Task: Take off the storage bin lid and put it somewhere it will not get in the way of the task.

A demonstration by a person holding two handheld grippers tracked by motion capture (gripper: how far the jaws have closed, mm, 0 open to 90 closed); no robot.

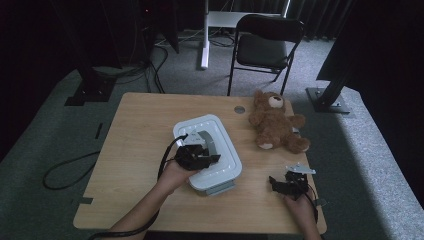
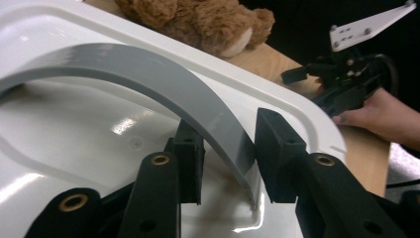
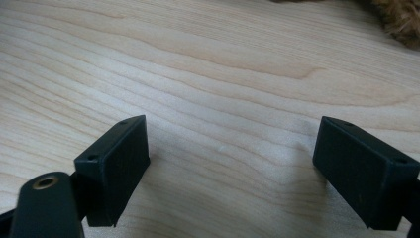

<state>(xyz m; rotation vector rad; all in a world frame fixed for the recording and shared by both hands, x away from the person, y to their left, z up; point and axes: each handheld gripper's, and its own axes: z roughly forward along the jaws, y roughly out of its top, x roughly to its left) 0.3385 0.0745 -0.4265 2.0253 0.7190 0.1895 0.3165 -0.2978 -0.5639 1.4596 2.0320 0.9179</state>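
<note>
I see the wooden table (image 1: 135, 150), with the white bin (image 1: 220, 170) near its middle, lid on. The brown teddy bear (image 1: 275, 122) lies well apart at the far right. The bin's grey handle (image 2: 148, 74) arches up over the lid. My left gripper (image 2: 228, 158) sits on the lid, its jaws pinching the handle's near leg; both pads (image 2: 190, 158) press on it. My right gripper (image 3: 230, 168) rests low over bare tabletop near the front right corner, jaws spread wide, nothing between them.
</note>
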